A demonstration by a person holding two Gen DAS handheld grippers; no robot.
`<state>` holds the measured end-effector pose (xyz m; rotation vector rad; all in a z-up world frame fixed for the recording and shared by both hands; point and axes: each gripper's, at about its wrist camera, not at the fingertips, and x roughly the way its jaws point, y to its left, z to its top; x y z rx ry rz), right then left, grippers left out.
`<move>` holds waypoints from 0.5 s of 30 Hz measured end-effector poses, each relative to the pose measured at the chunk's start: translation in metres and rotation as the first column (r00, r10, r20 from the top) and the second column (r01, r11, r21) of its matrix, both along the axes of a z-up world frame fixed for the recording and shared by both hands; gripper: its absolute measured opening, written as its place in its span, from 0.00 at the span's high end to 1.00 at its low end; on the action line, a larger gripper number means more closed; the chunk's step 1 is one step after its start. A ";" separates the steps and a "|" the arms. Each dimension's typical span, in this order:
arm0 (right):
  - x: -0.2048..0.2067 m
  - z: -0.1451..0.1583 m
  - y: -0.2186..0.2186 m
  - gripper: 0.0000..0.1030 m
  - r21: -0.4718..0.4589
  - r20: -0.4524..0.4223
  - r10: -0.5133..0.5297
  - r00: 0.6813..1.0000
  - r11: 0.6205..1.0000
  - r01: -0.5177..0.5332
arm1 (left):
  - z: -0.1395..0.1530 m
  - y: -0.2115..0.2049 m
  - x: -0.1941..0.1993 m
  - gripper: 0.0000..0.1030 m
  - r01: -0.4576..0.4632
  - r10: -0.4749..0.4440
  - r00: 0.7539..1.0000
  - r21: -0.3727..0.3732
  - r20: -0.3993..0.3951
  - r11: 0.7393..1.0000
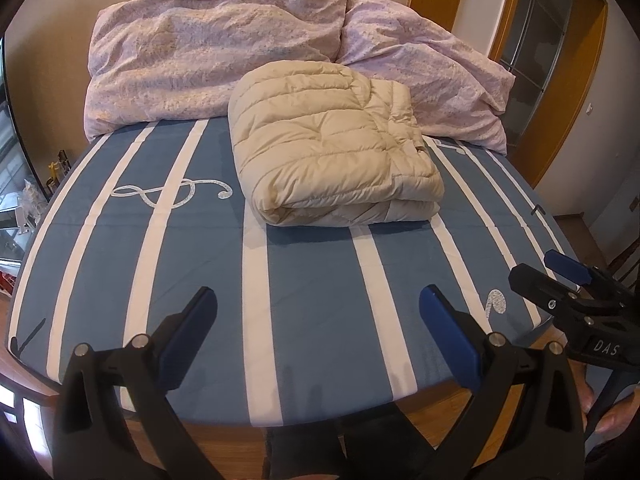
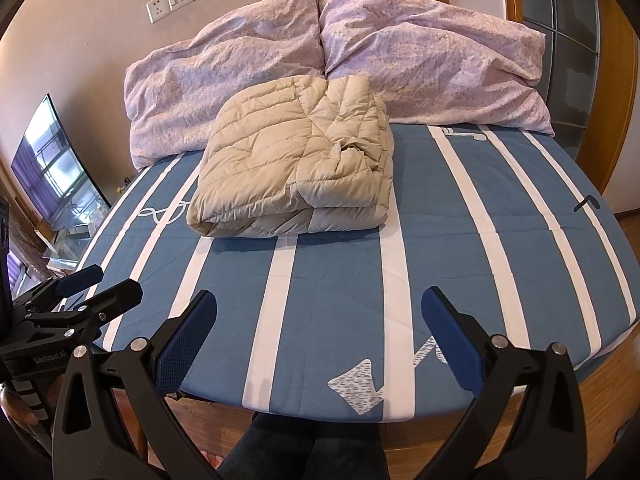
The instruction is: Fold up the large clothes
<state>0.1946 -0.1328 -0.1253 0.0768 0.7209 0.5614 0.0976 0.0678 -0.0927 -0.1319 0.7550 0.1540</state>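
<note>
A beige quilted puffer coat point(image 1: 332, 144) lies folded into a thick rectangular bundle on the bed, near the pillows; it also shows in the right wrist view point(image 2: 292, 160). My left gripper point(image 1: 318, 300) is open and empty, held back over the near edge of the bed, well short of the coat. My right gripper point(image 2: 320, 304) is open and empty too, beside the left one. Each gripper shows in the other's view: the right one at the right edge point(image 1: 556, 272), the left one at the left edge point(image 2: 92, 284).
The bed point(image 1: 312, 280) has a blue sheet with white stripes and music notes. Two lilac pillows point(image 1: 208, 48) point(image 1: 424, 76) lie at the head. A TV point(image 2: 52, 164) and a low stand are to the left, wooden door frames point(image 1: 568, 92) to the right. Wooden floor lies below the bed edge.
</note>
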 end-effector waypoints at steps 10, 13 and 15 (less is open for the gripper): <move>0.001 0.001 0.000 0.01 -0.001 0.000 0.001 1.000 1.000 -0.001 | 0.000 0.000 0.003 0.02 0.005 -0.005 1.000 -0.010 -0.003 1.000; 0.000 0.001 0.000 0.01 0.000 0.000 0.001 1.000 1.000 -0.001 | 0.000 0.000 0.004 0.02 0.003 -0.003 1.000 -0.009 -0.003 1.000; 0.001 0.002 -0.001 0.01 -0.001 0.001 0.000 1.000 1.000 0.000 | 0.000 0.000 0.004 0.02 0.003 -0.003 1.000 -0.010 -0.003 1.000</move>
